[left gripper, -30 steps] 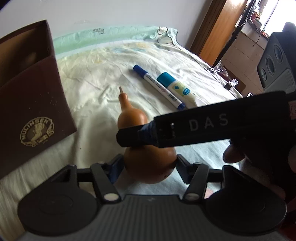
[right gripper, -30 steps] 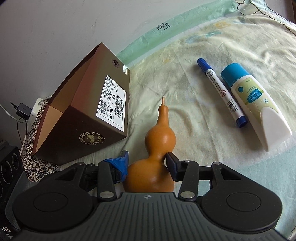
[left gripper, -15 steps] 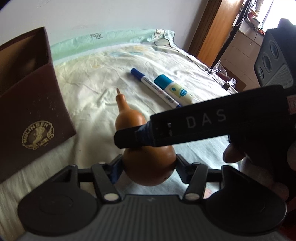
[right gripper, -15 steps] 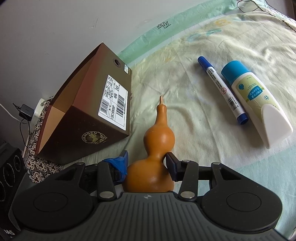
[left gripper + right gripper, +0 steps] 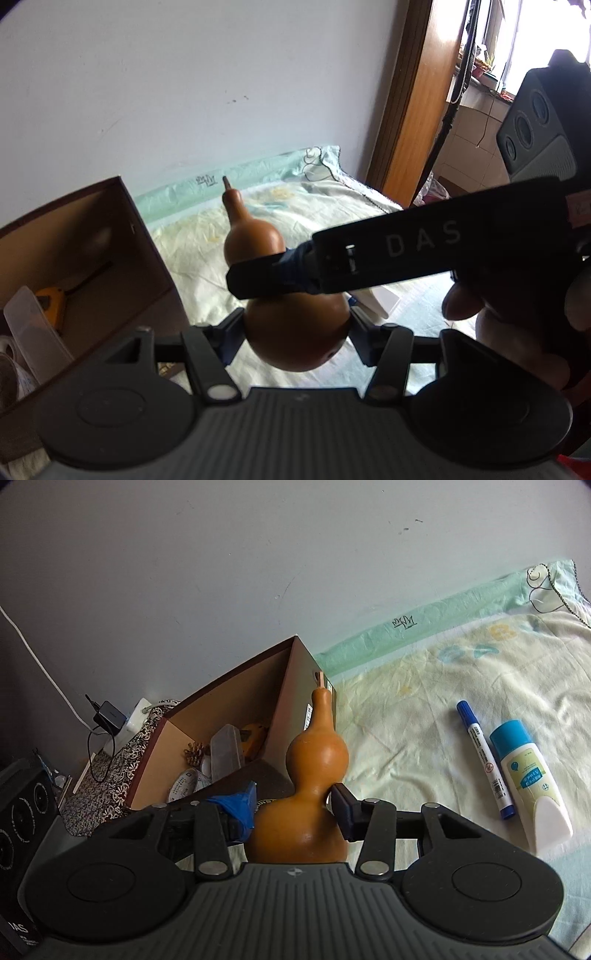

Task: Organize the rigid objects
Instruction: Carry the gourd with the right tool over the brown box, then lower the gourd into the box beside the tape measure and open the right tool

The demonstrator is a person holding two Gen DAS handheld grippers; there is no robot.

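Both your grippers, left [image 5: 295, 328] and right [image 5: 291, 808], pinch the smooth orange-brown calabash gourd [image 5: 314, 775]; only your right view shows the blue marker [image 5: 484, 760].

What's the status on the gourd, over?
Both grippers, left and right, clamped on gourd, airborne. Brown box open alongside. Path clear; marker and bottle remain on bed.

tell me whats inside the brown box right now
Inside the brown box: a pine cone, a clear plastic case, something orange and a white labelled item. The near wall and the gourd hide the rest.
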